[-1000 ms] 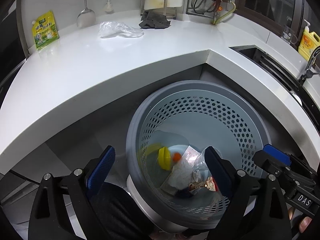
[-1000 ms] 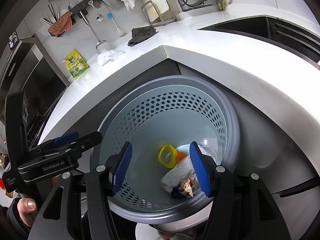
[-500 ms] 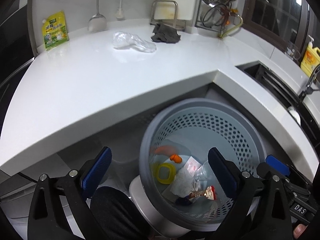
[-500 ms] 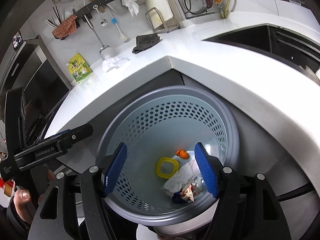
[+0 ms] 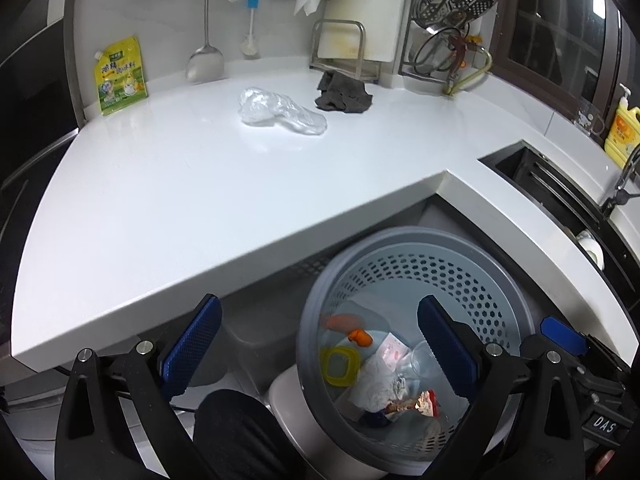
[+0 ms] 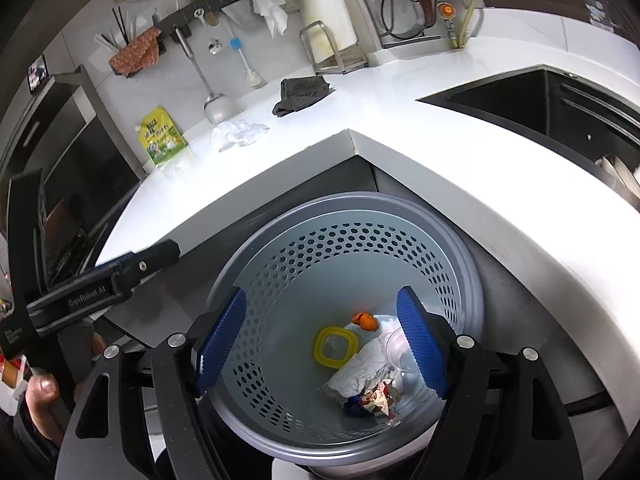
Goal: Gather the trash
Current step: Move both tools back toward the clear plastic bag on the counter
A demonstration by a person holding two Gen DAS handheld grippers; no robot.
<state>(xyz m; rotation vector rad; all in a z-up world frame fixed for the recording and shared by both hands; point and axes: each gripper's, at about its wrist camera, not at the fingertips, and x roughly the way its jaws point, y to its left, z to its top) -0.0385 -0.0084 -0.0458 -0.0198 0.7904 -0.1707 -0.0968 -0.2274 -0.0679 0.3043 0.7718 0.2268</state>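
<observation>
A grey perforated trash basket (image 5: 496, 280) stands on the floor below the white counter; it also shows in the right wrist view (image 6: 460, 248). Inside lie a yellow ring lid (image 6: 334, 346), an orange scrap (image 6: 366, 320), crumpled paper (image 6: 360, 374) and a clear cup (image 5: 418, 362). A crumpled clear plastic bag (image 5: 280, 112) lies on the counter, also seen in the right wrist view (image 6: 238, 134). My left gripper (image 5: 320, 344) is open and empty, above the basket's left rim. My right gripper (image 6: 320, 340) is open and empty over the basket.
A dark grey cloth (image 5: 344, 94) lies near the bag. A yellow-green pouch (image 5: 120, 76) leans on the back wall. A ladle (image 5: 205, 60), a brush and a rack with lids stand behind. A sink (image 5: 552, 184) and yellow soap bottle (image 5: 620, 130) are at right.
Both grippers have risen and pulled back from the basket; the left view has tilted up toward the counter and the plastic bag. Both jaws stay open and empty.
</observation>
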